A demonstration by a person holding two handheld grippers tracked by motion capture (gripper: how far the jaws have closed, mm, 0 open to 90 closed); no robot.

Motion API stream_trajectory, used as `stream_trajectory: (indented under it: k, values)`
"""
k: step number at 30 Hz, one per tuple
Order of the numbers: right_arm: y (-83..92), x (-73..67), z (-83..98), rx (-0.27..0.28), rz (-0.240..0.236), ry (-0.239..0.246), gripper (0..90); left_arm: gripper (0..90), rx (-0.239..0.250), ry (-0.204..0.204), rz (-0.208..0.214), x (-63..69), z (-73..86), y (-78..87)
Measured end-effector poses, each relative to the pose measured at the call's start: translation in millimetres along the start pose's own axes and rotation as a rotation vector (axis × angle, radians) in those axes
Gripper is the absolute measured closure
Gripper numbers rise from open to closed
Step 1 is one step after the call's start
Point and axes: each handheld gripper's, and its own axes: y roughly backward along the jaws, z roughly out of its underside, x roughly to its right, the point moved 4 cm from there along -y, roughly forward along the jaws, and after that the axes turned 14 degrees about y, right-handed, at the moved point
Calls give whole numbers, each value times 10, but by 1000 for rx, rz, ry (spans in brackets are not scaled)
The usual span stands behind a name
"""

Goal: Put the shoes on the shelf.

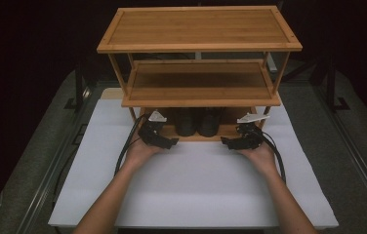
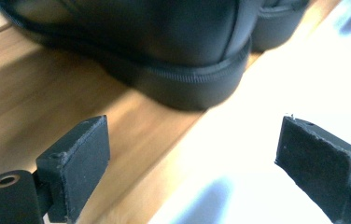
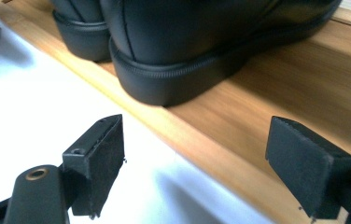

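Observation:
Two black leather shoes (image 1: 186,122) (image 1: 210,122) stand side by side on the bottom shelf (image 1: 172,131) of a bamboo rack, heels toward me. My left gripper (image 1: 168,142) rests at the shelf's front edge, left of the shoes, open and holding nothing. In the left gripper view the near shoe's heel (image 2: 183,70) sits just beyond the left gripper (image 2: 194,158). My right gripper (image 1: 228,142) is at the right of the shoes, open as well. In the right gripper view the right gripper (image 3: 199,163) straddles the shelf edge (image 3: 211,135), short of the near heel (image 3: 183,60).
The rack has a middle shelf (image 1: 198,83) and a top shelf (image 1: 198,27), both bare, overhanging the shoes. A white mat (image 1: 196,185) covers the table in front of the rack. Cables trail from both grippers along my forearms.

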Motion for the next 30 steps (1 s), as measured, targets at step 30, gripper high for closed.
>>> stream_trajectory:
  k: [30]
  values:
    - [1143,-205,1142,-85,76,-48,154,95,-34,72,-123,-245,1472,1363]
